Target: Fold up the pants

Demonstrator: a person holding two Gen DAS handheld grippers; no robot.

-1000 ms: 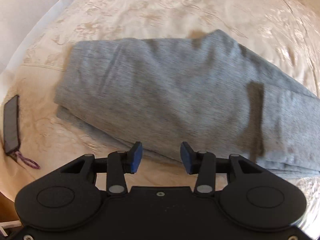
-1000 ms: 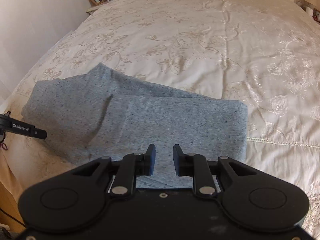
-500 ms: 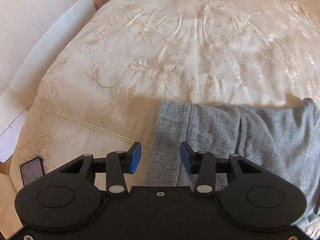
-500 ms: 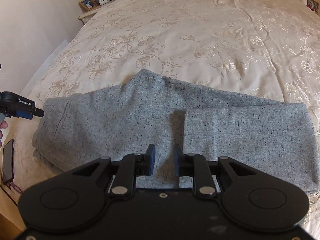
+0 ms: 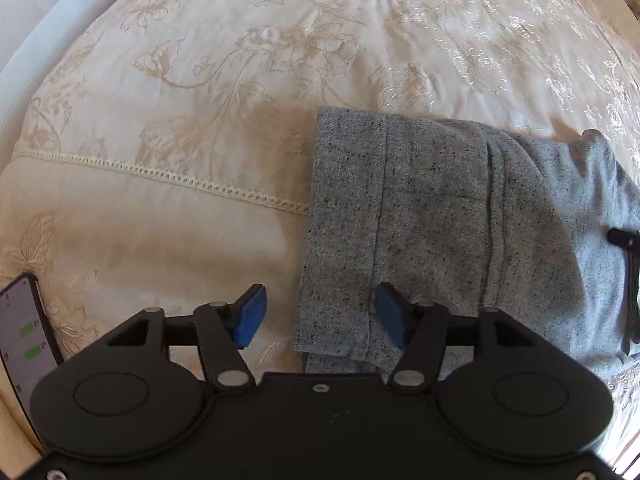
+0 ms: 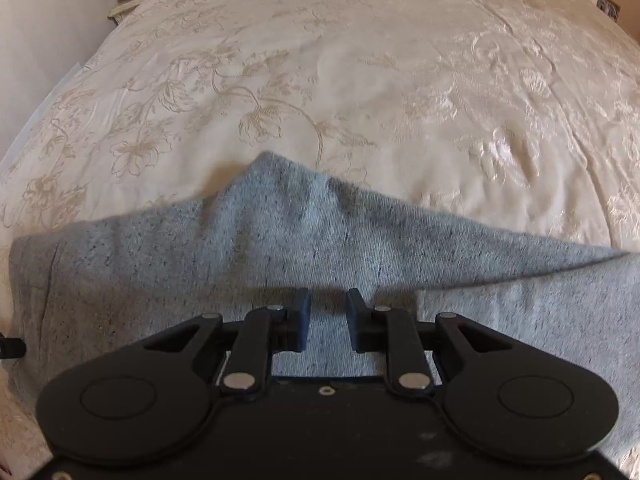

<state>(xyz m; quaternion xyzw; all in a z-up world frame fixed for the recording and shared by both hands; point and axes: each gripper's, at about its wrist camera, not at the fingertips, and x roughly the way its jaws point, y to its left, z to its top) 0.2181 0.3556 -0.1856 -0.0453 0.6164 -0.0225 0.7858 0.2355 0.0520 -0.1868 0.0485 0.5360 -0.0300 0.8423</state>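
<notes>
Left claw (image 5: pixel 318 316) opening wide over hem edge of speckled grey knit pants (image 5: pixel 432 216), pads clear of cloth. Right claw (image 6: pixel 327 318) narrow, empty above same pants, lower folds cut off. Beyond, cream embroidered bedspread (image 6: pixel 320 60).

The pants (image 5: pixel 460 216) are grey marl flecked with dark specks. The bedspread (image 5: pixel 248 80) is cream satin with a tan floral embroidery and a pale lace band at left. The left gripper (image 5: pixel 320 316) is black with blue pads (image 5: pixel 250 314); the right gripper (image 6: pixel 327 316) is black.
</notes>
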